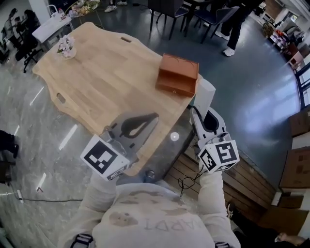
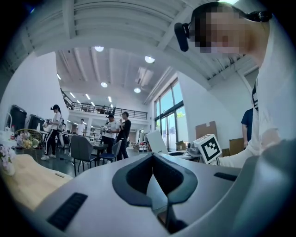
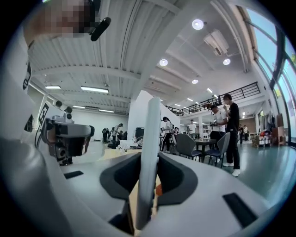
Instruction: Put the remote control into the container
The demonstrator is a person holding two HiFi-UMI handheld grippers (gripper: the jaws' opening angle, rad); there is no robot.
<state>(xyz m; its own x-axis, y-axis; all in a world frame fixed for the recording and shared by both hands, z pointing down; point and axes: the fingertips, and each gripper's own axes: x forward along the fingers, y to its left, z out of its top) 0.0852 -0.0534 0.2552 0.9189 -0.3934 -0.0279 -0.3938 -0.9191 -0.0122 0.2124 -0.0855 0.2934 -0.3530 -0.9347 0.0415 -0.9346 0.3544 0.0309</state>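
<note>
Closest to the head camera, the person's pale sleeves run out to the two grippers, each topped by its marker cube. On the right side, the right gripper [image 1: 204, 115] has its jaws pressed on the remote control [image 1: 205, 96], a flat white slab clamped by its lower end. Its long axis runs straight on from the jaws. The free end points away from the person and stands upright in the right gripper view, where only its thin edge shows between the dark jaw faces. From above, the remote control is held in the air off the near right corner of the wooden table [image 1: 97, 82], just beside the container [image 1: 178, 72] and not in it.

The left gripper [image 1: 154, 116] hovers over the table's near edge with its jaws drawn together and nothing between them.

Farther on, the container, a brown box, sits near the table's right edge. A small vase of flowers [image 1: 66, 47] stands at the far left corner, well apart from it. Beyond the table are dark chairs [image 1: 167, 12] and a standing person's legs [image 1: 235, 29].
</note>
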